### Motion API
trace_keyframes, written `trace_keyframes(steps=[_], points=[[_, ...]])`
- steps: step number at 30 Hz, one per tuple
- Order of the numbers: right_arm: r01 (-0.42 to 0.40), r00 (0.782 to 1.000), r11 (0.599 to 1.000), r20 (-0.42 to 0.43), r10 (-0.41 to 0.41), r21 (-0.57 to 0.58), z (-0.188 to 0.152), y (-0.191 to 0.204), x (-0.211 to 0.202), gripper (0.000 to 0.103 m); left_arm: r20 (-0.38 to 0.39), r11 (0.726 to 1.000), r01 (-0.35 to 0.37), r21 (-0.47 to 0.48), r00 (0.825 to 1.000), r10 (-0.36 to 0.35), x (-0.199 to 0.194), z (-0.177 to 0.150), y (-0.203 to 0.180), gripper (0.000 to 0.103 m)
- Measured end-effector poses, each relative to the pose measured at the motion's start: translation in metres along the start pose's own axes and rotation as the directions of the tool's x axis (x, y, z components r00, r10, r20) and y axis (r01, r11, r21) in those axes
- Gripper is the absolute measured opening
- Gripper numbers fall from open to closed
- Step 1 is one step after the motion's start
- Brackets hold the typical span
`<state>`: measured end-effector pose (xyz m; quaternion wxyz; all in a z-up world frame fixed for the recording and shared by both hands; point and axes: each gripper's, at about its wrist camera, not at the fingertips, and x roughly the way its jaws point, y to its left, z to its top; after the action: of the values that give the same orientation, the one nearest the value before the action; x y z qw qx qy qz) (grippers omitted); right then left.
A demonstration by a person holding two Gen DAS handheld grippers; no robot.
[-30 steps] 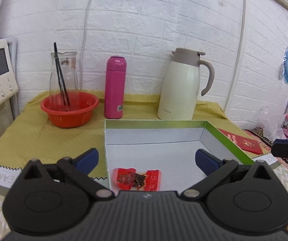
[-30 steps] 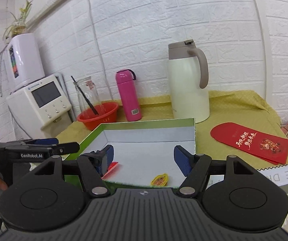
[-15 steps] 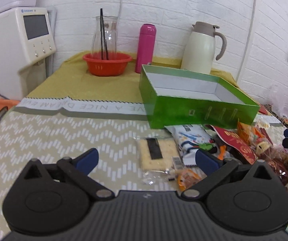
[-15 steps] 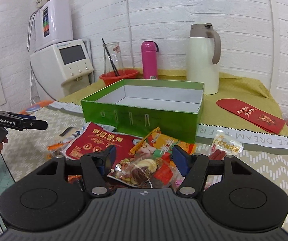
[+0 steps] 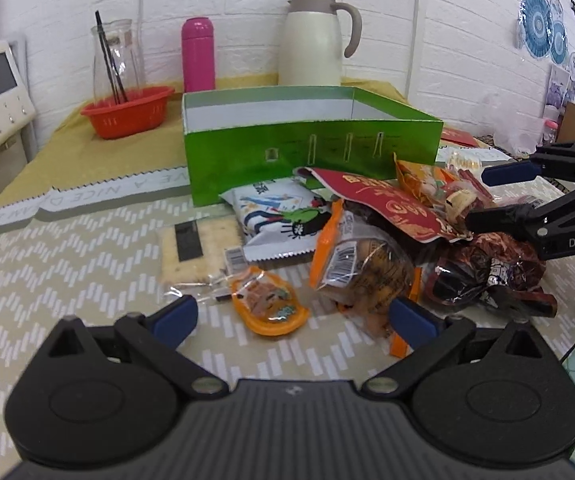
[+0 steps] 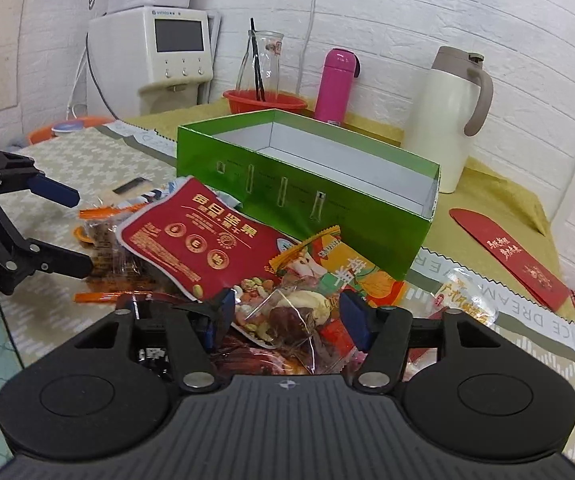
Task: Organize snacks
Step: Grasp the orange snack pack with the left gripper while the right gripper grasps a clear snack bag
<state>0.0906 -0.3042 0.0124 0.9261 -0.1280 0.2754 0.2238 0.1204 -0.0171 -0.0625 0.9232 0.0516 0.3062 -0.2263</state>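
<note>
Right hand-held gripper (image 6: 285, 314) hovers wide open around a clear snack packet (image 6: 291, 316); left hand-held gripper (image 5: 291, 318) gapes wide over the orange packet (image 5: 269, 304). Light, crinkly, slippery film, likely; pinch a sealed edge.

Both views are bright and evenly lit, with only soft, short shadows under the snack packets (image 5: 371, 240) on the worktop (image 5: 67, 264). Glare glints off the clear wrappers (image 6: 299, 320). Fisheye distortion bends the white brick wall (image 6: 467, 12) and darkens the corners. Focus is sharp, without motion blur.
</note>
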Motion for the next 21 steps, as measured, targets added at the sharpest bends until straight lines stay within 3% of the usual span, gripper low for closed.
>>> trace_keyframes(steps=[3, 8, 11, 13, 14, 15, 21], points=[[0.011, 1.000, 1.000, -0.015, -0.011, -0.009, -0.001, -0.004, 0.009, 0.103, -0.018, 0.999, 0.030, -0.026, 0.999, -0.031, 0.008, 0.002, 0.001, 0.103], [-0.066, 0.997, 0.998, -0.037, 0.067, 0.018, -0.003, -0.008, 0.017, 0.103, -0.013, 0.998, 0.048, -0.049, 0.999, -0.048, 0.014, 0.004, 0.002, 0.099], [-0.068, 0.997, 0.997, -0.043, 0.069, 0.030, -0.003, -0.009, 0.016, 0.103, -0.016, 0.998, 0.057, -0.033, 0.998, -0.058, 0.013, 0.006, -0.002, 0.090], [-0.057, 0.997, 0.998, -0.051, 0.058, 0.025, -0.003, -0.007, 0.015, 0.103, -0.016, 0.997, 0.075, -0.028, 0.997, -0.075, 0.011, 0.008, -0.004, 0.072], [-0.045, 0.997, 0.999, -0.054, 0.046, 0.018, -0.003, -0.005, 0.014, 0.096, -0.017, 0.996, 0.088, -0.034, 0.996, -0.089, 0.011, 0.009, -0.004, 0.068], [-0.022, 0.998, 1.000, -0.059, 0.023, 0.005, -0.002, -0.003, 0.012, 0.076, -0.019, 0.994, 0.097, -0.040, 0.995, -0.098, 0.010, 0.009, -0.004, 0.062], [0.046, 0.996, 0.999, -0.075, -0.047, -0.021, -0.003, 0.006, 0.005, 0.074, -0.018, 0.992, 0.121, -0.047, 0.992, -0.122, 0.006, 0.005, -0.003, 0.052]])
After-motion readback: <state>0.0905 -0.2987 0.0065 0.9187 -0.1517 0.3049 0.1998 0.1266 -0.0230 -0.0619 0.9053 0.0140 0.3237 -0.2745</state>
